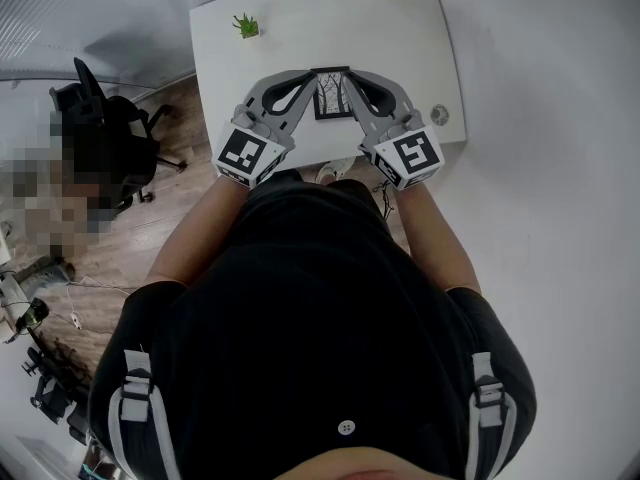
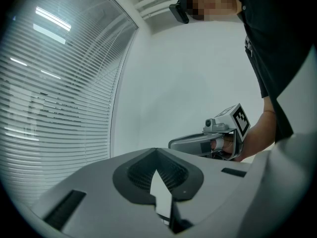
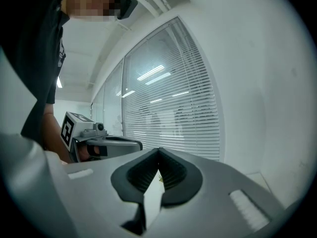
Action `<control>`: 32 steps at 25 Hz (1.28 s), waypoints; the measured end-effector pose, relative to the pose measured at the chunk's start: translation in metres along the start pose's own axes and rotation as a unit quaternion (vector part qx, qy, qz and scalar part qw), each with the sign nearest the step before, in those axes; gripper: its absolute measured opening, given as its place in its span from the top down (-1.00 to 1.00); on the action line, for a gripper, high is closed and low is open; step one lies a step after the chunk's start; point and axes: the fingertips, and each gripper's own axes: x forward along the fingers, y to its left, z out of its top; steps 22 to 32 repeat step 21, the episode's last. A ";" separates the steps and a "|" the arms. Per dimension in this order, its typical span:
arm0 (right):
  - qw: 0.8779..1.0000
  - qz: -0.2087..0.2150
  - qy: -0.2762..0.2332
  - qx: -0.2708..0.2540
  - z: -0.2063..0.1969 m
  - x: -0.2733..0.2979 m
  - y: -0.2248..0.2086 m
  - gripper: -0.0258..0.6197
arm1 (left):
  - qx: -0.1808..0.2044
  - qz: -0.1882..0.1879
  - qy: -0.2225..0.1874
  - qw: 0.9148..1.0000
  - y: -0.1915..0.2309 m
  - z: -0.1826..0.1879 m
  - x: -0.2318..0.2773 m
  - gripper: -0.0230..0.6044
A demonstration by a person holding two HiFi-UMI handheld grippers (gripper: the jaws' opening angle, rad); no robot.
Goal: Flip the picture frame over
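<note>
The picture frame [image 1: 332,95], dark-edged with a print of bare branches, lies face up on the white table [image 1: 400,28] near its front edge. My left gripper [image 1: 313,81] has its shut tip at the frame's left side. My right gripper [image 1: 351,80], also shut, has its tip at the frame's right side. I cannot tell whether either tip touches the frame. In the left gripper view the jaws of the left gripper [image 2: 156,151] meet with nothing between them, and the right gripper [image 2: 210,142] shows beyond. In the right gripper view the right gripper [image 3: 159,151] is likewise shut and empty, with the left gripper [image 3: 101,144] opposite.
A small green potted plant [image 1: 246,26] stands at the table's far left corner. A round disc [image 1: 439,115] lies near the right front corner. A black office chair [image 1: 110,133] stands on the wood floor to the table's left. Window blinds [image 3: 168,113] line the room.
</note>
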 end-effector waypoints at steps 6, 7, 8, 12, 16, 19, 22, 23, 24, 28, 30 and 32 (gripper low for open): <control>1.000 0.004 -0.001 0.001 0.002 0.005 0.000 0.89 | -0.002 0.001 -0.002 1.000 0.005 0.003 0.002 0.91; 1.000 0.005 -0.002 0.001 0.002 0.006 -0.001 0.89 | -0.002 0.002 -0.001 1.000 0.005 0.002 0.002 0.91; 1.000 0.006 -0.002 0.001 0.002 0.006 -0.001 0.89 | -0.002 0.002 0.001 1.000 0.005 0.000 0.002 0.91; 1.000 0.010 -0.002 0.000 0.005 0.007 -0.001 0.89 | 0.000 0.002 0.004 1.000 0.005 0.000 0.002 0.91; 1.000 0.011 -0.002 -0.002 0.007 0.009 -0.001 0.89 | 0.001 0.005 0.001 1.000 0.008 0.004 0.000 0.91; 1.000 0.011 0.000 -0.002 0.007 0.010 0.001 0.89 | 0.001 0.006 0.010 1.000 0.011 -0.004 -0.006 0.91; 1.000 0.010 0.002 -0.002 0.006 0.010 0.003 0.89 | 0.000 0.007 0.008 1.000 0.011 -0.002 -0.009 0.91; 1.000 0.010 0.002 -0.002 0.006 0.010 0.003 0.89 | 0.000 0.007 0.008 1.000 0.011 -0.002 -0.009 0.91; 1.000 0.010 0.002 -0.002 0.006 0.010 0.003 0.89 | 0.000 0.007 0.008 1.000 0.011 -0.002 -0.009 0.91; 1.000 0.010 0.002 -0.002 0.006 0.010 0.003 0.89 | 0.000 0.007 0.008 1.000 0.011 -0.002 -0.009 0.91; 1.000 0.010 0.002 -0.002 0.006 0.010 0.003 0.89 | 0.000 0.007 0.008 1.000 0.011 -0.002 -0.009 0.91; 1.000 0.010 0.002 -0.002 0.006 0.010 0.003 0.89 | 0.000 0.007 0.008 1.000 0.011 -0.002 -0.009 0.91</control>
